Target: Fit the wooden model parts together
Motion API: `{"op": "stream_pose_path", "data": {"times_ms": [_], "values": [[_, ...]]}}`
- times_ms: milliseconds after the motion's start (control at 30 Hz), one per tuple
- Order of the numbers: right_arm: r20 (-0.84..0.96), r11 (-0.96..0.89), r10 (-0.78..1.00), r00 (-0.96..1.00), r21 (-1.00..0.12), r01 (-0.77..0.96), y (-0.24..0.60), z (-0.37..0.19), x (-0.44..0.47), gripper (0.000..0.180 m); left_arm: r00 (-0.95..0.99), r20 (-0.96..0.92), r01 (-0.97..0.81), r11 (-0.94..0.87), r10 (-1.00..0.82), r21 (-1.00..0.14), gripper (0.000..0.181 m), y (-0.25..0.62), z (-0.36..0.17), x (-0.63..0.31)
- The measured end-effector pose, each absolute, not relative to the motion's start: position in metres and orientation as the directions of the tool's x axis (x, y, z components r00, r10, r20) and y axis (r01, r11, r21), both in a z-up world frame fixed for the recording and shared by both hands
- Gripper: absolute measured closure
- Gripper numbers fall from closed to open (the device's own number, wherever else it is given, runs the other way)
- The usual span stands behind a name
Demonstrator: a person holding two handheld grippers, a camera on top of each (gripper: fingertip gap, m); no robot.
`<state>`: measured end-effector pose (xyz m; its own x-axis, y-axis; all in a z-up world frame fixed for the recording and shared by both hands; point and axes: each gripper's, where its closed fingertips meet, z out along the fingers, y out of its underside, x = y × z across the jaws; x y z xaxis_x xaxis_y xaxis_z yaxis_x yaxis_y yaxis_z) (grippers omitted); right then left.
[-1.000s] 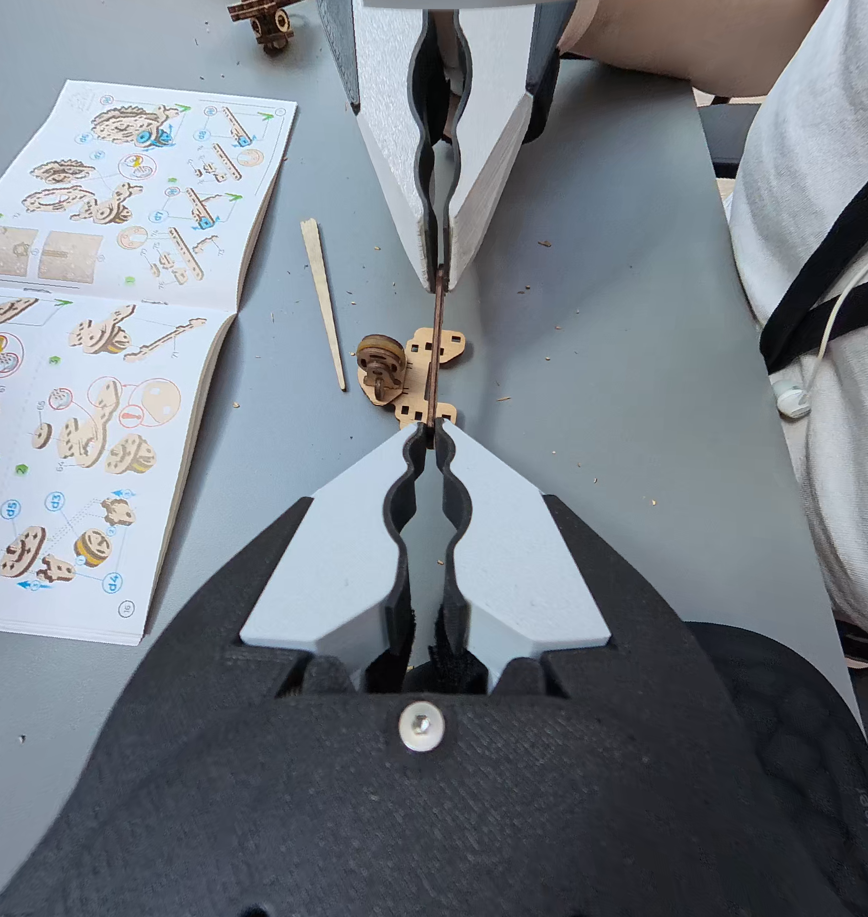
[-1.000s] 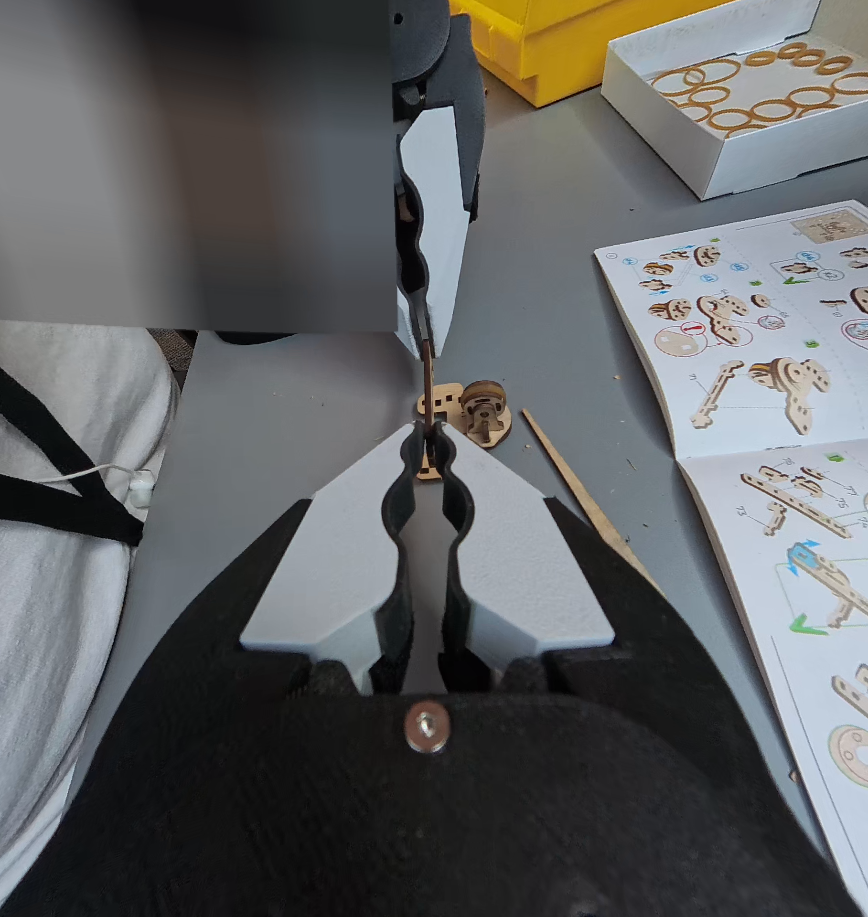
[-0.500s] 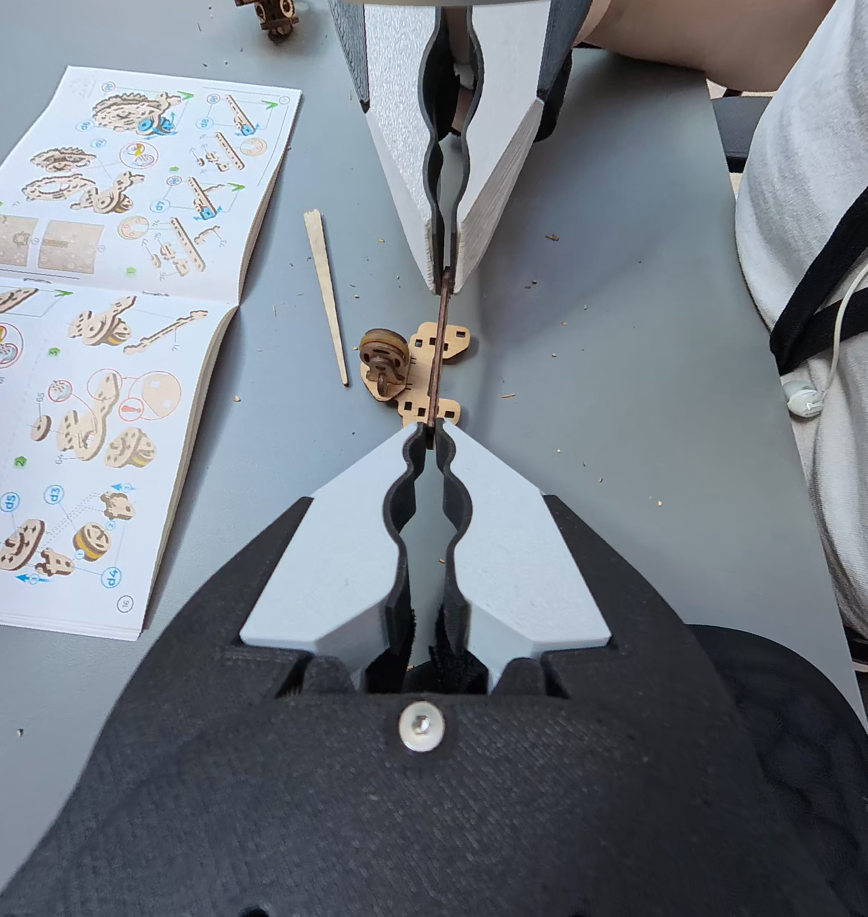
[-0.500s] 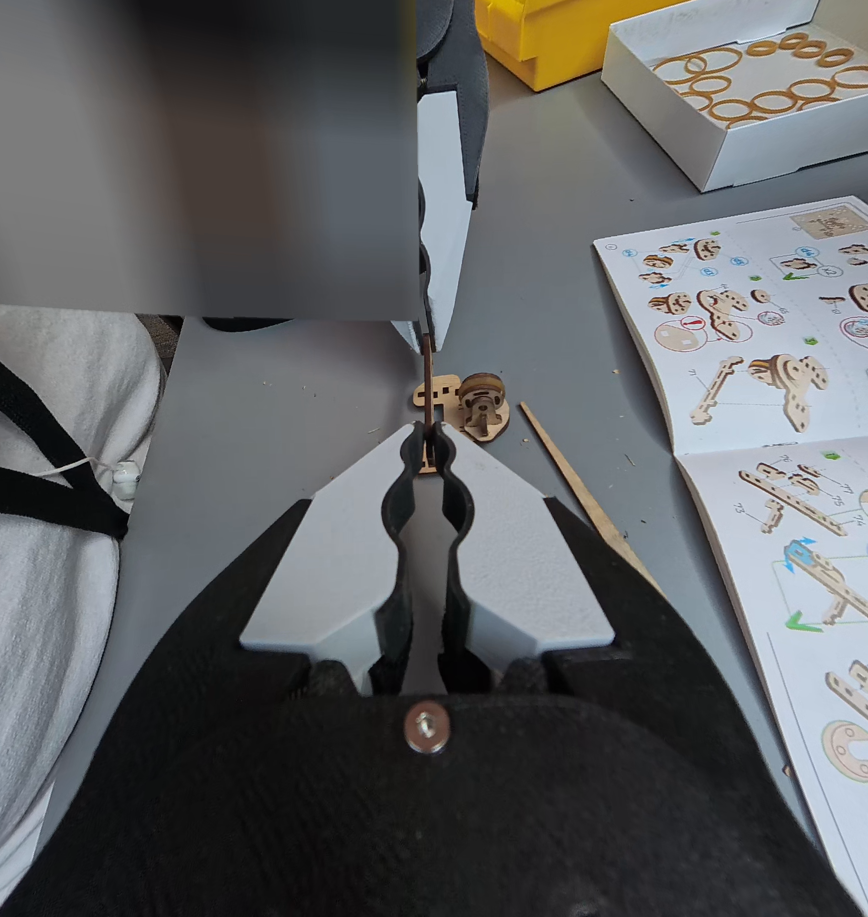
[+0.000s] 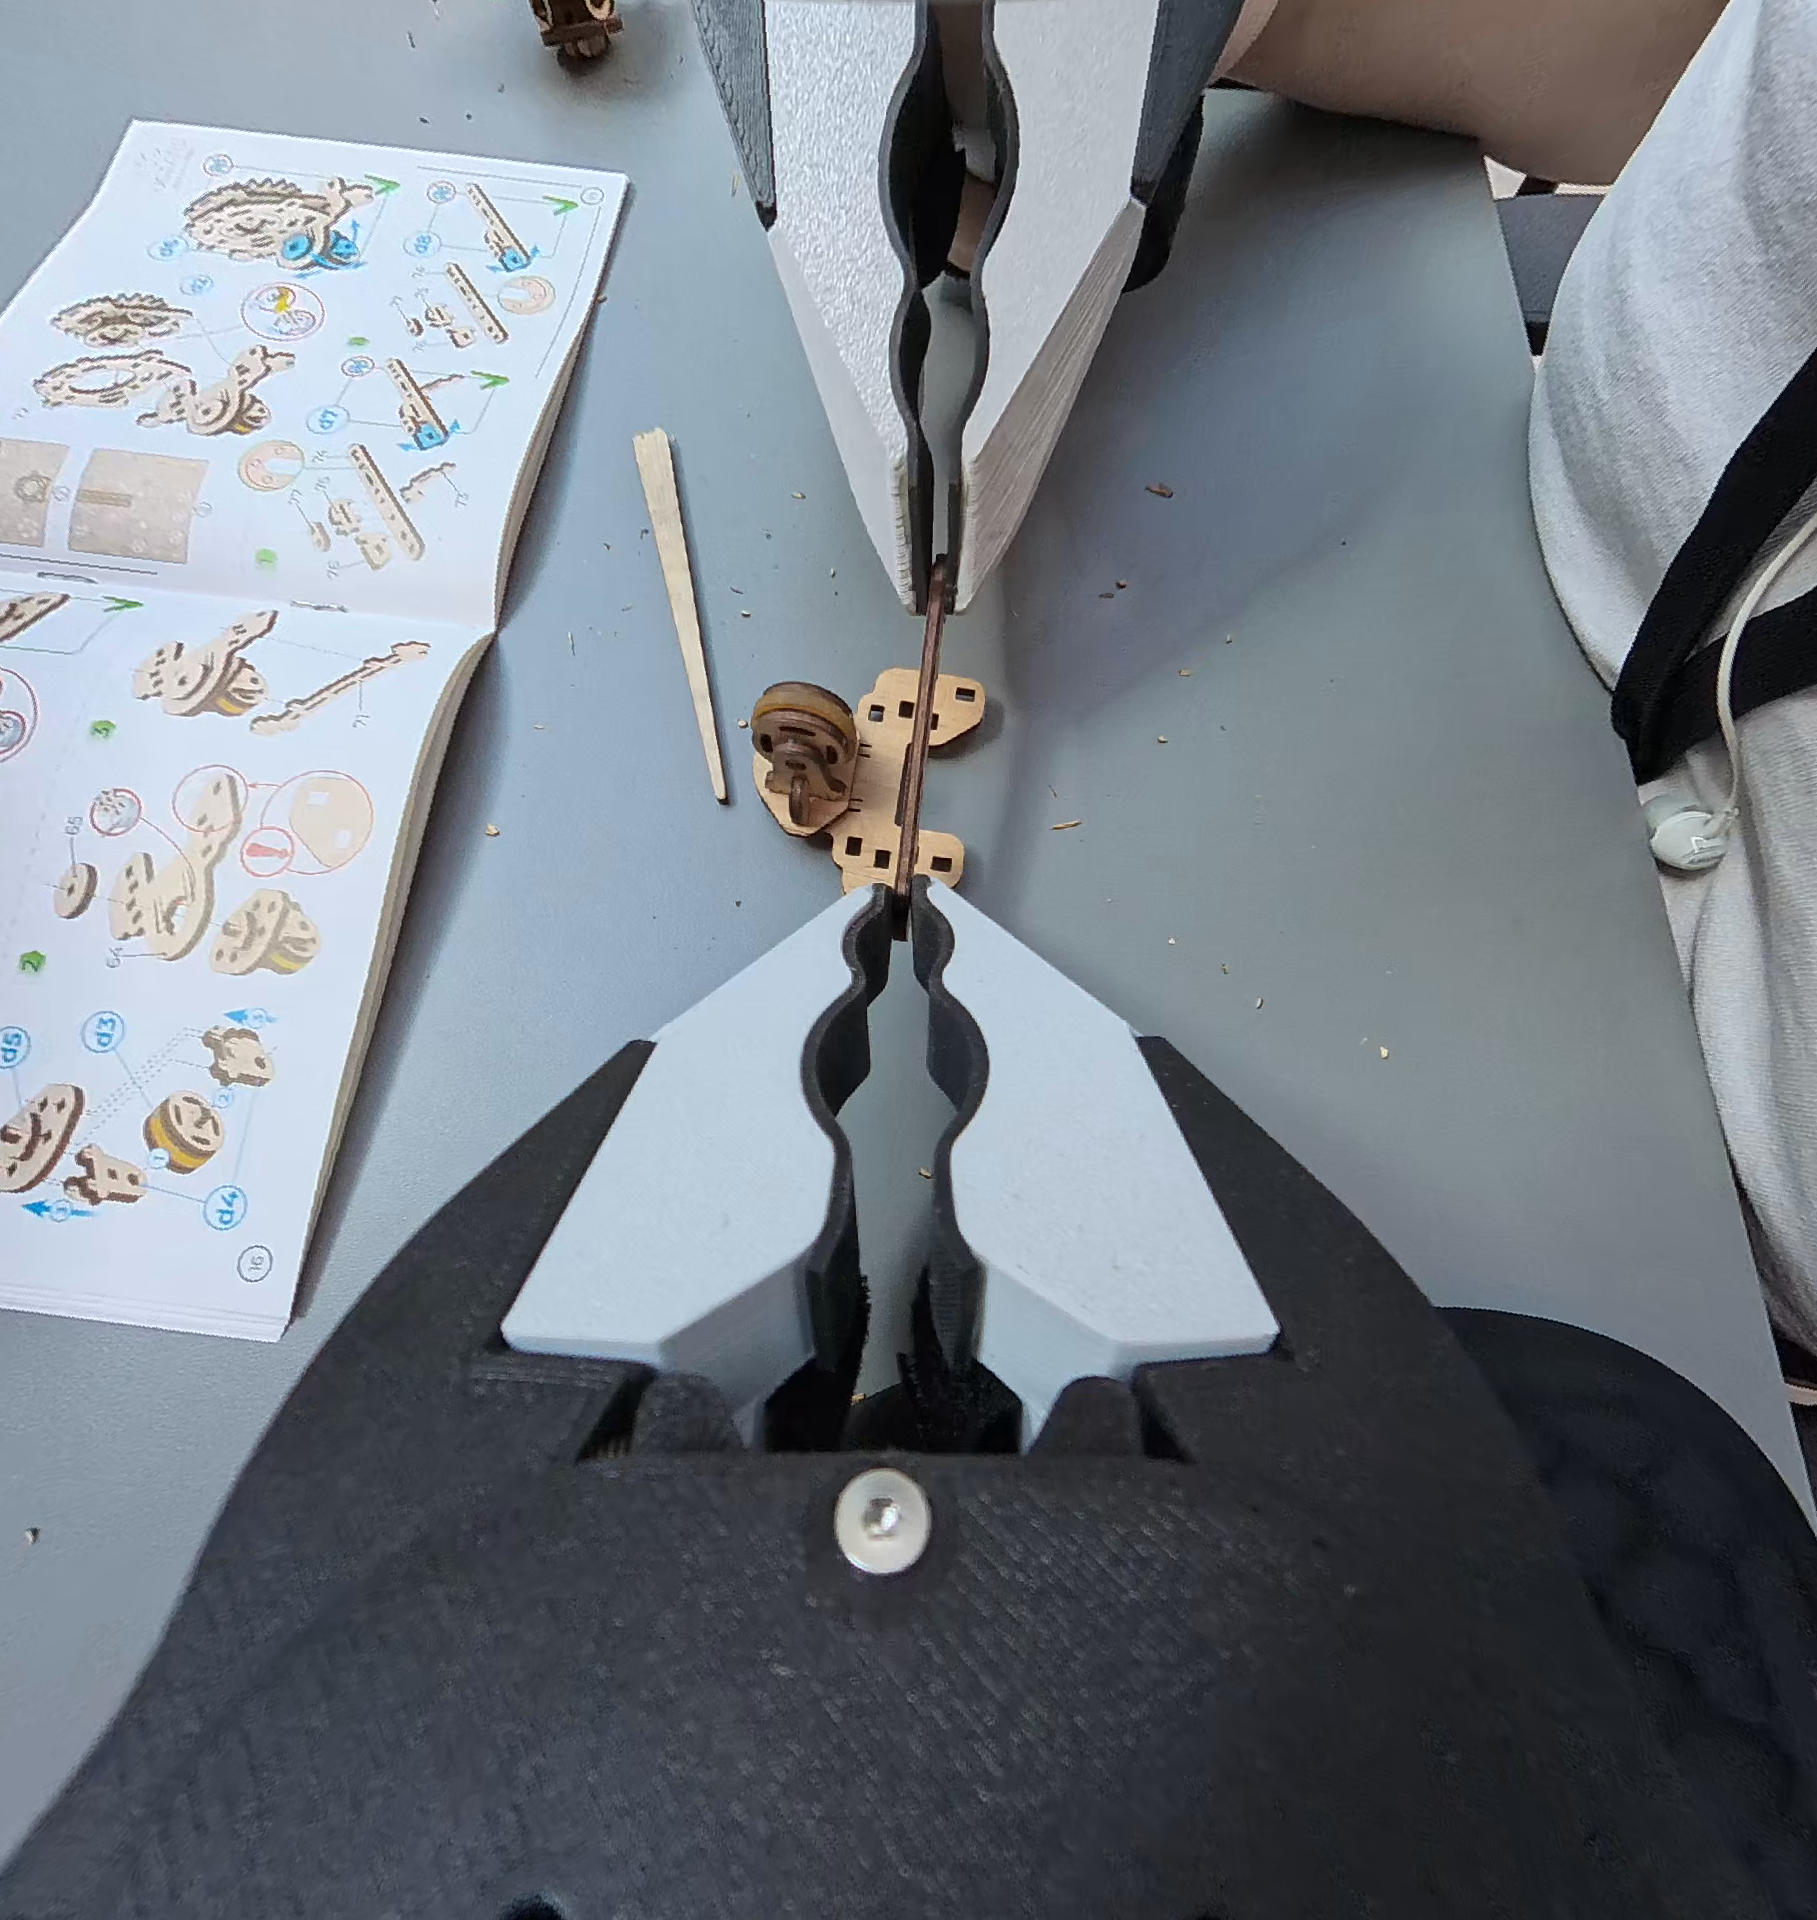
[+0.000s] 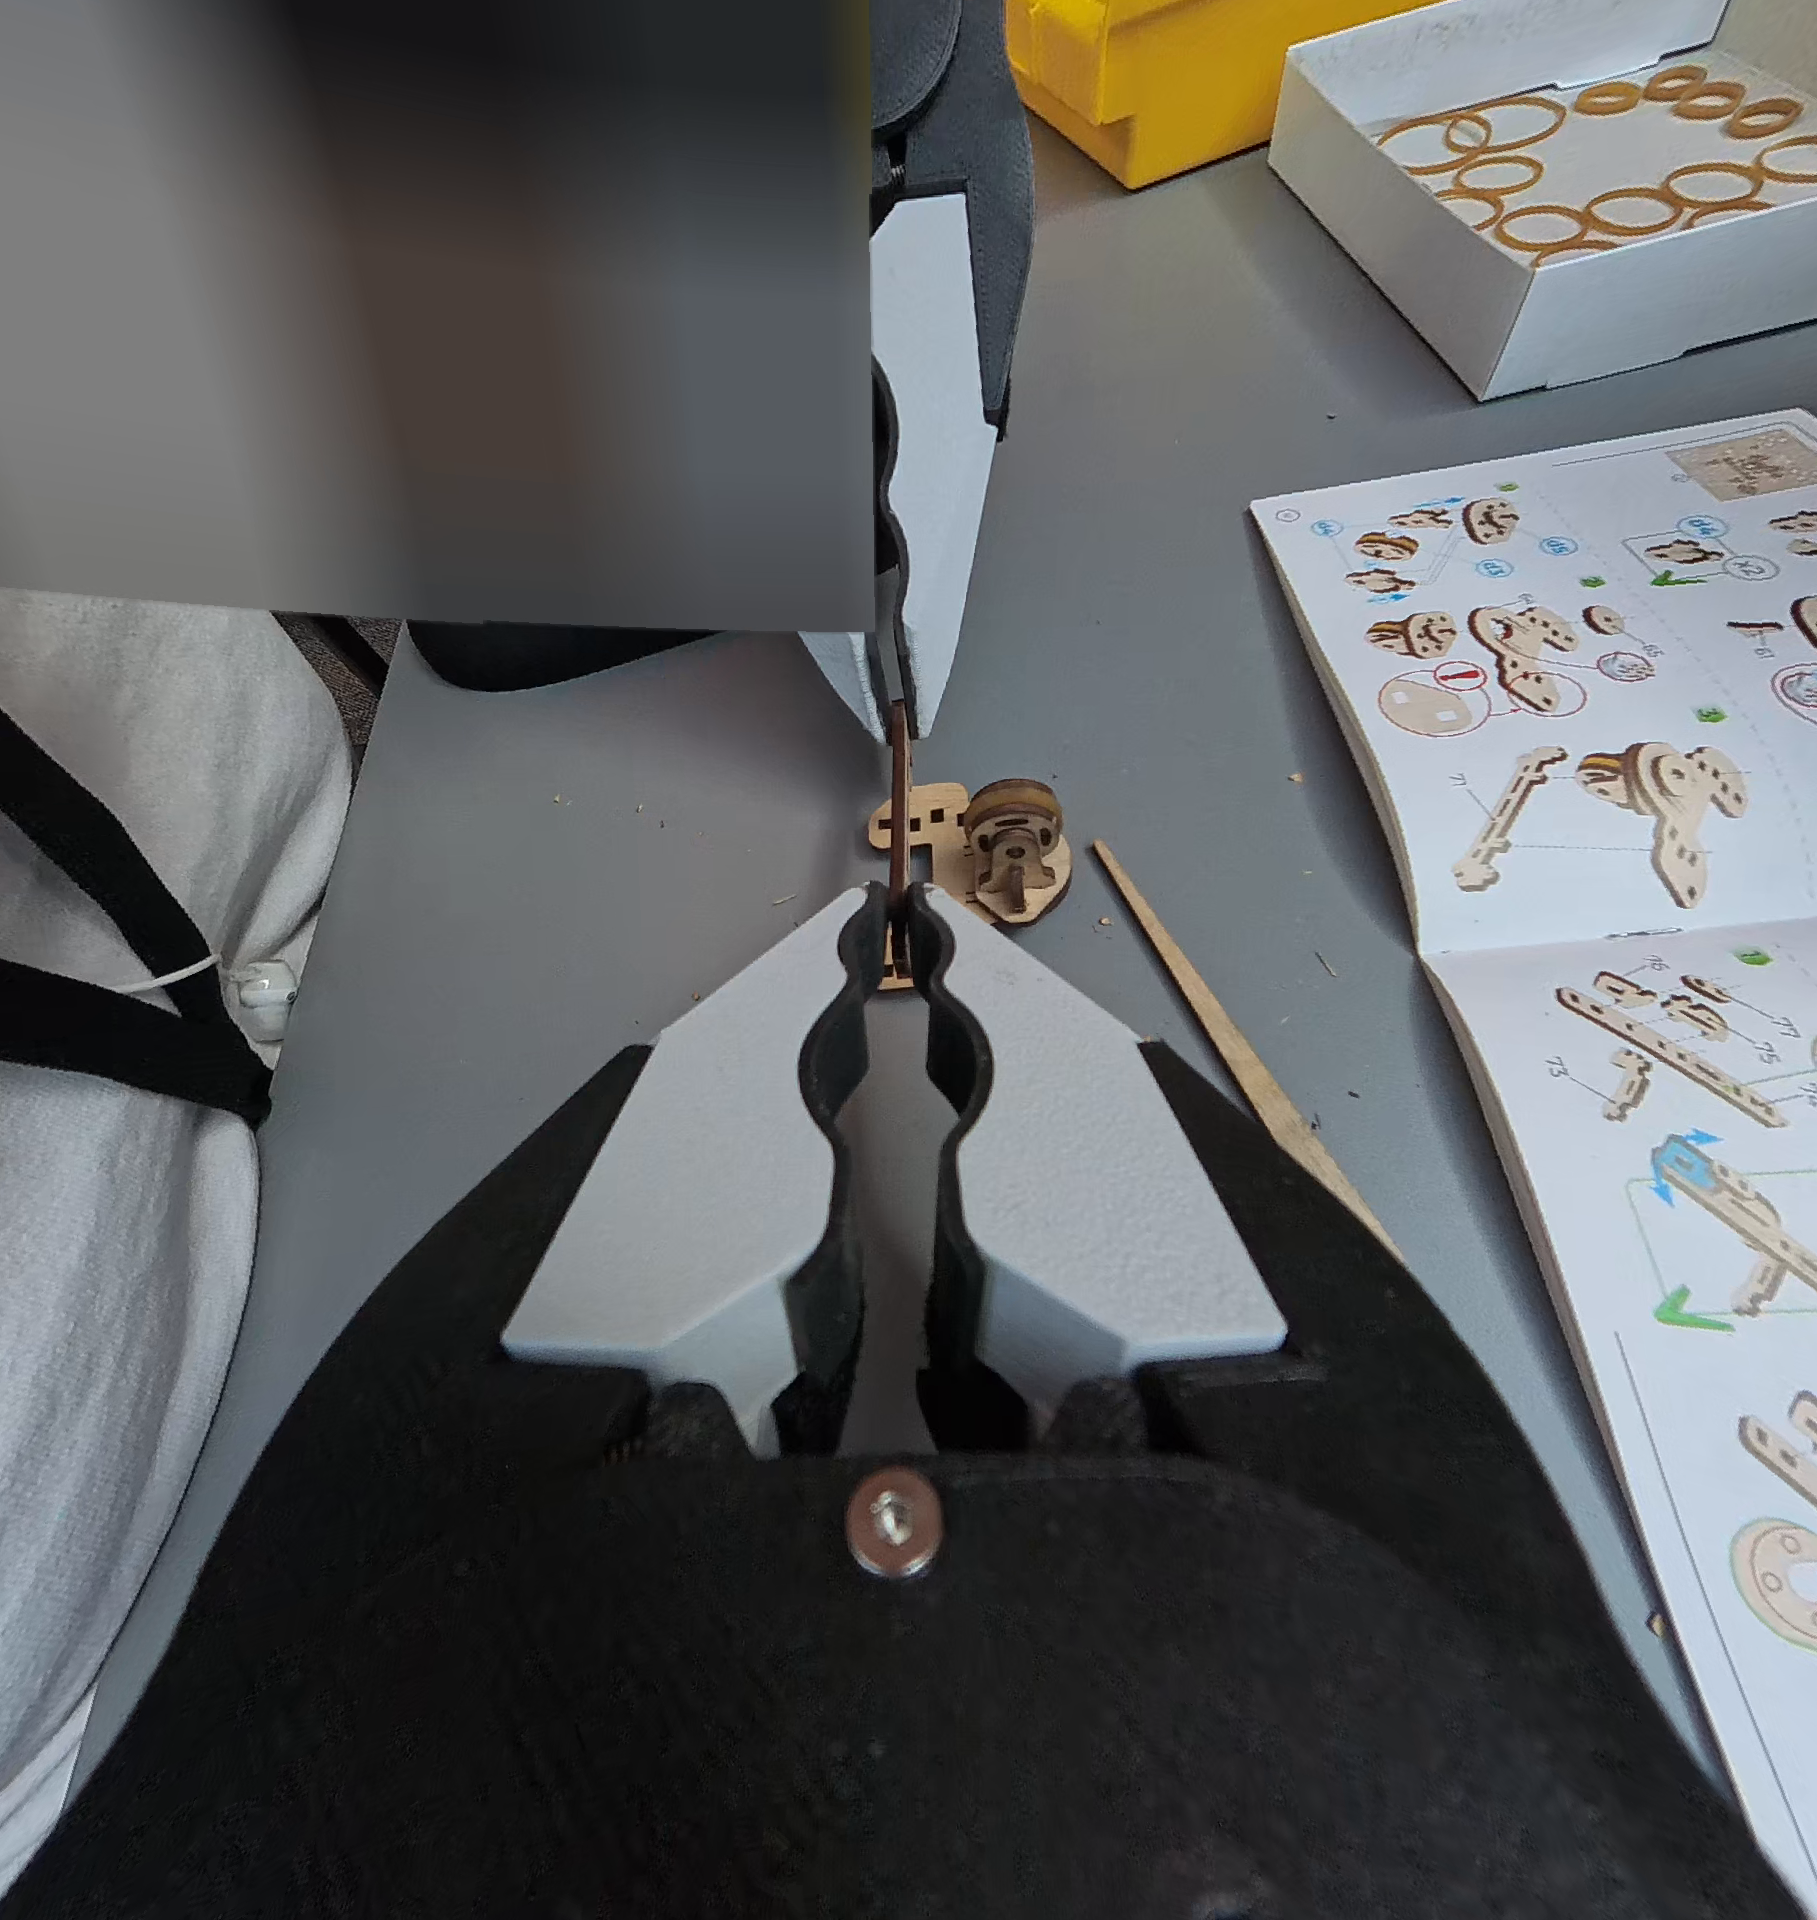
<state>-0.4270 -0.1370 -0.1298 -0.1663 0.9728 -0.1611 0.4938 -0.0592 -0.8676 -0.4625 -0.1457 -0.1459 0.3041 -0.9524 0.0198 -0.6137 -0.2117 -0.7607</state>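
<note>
My left gripper [image 5: 899, 914] and my right gripper [image 6: 893, 914] face each other, and each is shut on one end of a thin dark wooden strip [image 5: 919, 748], seen edge-on. The strip spans the gap between them, just over a flat light wooden plate [image 5: 888, 831] with square holes that lies on the grey table [image 5: 1247, 831]. A small round wooden sub-assembly [image 5: 805, 743] stands on the plate's left side. In the right wrist view the strip [image 6: 897, 821], plate [image 6: 935, 816] and round piece [image 6: 1013, 842] show again, with the left gripper [image 6: 899, 717] beyond. The right gripper [image 5: 935, 582] shows at the top of the left wrist view.
An open instruction booklet [image 5: 208, 644] lies left of the plate, with a tapered wooden stick [image 5: 680, 613] between them. A white box of wooden rings [image 6: 1610, 197] and a yellow bin [image 6: 1143, 83] stand farther off. A person in a white shirt [image 5: 1714, 520] sits at the table edge. My hands' fingertips stand some 5 cm from each other.
Both grippers keep their hold on the strip. The plate and booklet have drifted slightly upward in both views, so the held strip has shifted a little relative to the plate.
</note>
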Motion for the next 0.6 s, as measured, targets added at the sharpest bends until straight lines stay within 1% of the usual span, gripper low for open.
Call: {"op": "stream_pose_path", "data": {"times_ms": [267, 367, 467, 600], "values": [[-0.137, -0.046, 0.979, -0.153, -0.873, 0.485, -0.1337, -0.1291, -0.4264, 0.173, 0.308, 0.012, -0.618, -0.21, -0.951, -0.757, 0.18, -0.1449, -0.1465, -0.4625], [-0.134, -0.051, 0.98, -0.145, -0.88, 0.473, -0.132, -0.1267, -0.4267, 0.177, 0.33, 0.017, -0.608, -0.226, -0.944, -0.761, 0.18, -0.1417, -0.1453, -0.4632], [-0.162, -0.076, 0.977, -0.14, -0.873, 0.481, -0.1322, -0.129, -0.4275, 0.178, 0.343, 0.051, -0.601, -0.26, -0.938, -0.756, 0.179, -0.1412, -0.1466, -0.4645], [-0.188, -0.098, 0.972, -0.142, -0.87, 0.483, -0.1337, -0.1305, -0.4281, 0.178, 0.363, 0.035, -0.609, -0.266, -0.931, -0.747, 0.175, -0.1384, -0.1487, -0.4664]]}}
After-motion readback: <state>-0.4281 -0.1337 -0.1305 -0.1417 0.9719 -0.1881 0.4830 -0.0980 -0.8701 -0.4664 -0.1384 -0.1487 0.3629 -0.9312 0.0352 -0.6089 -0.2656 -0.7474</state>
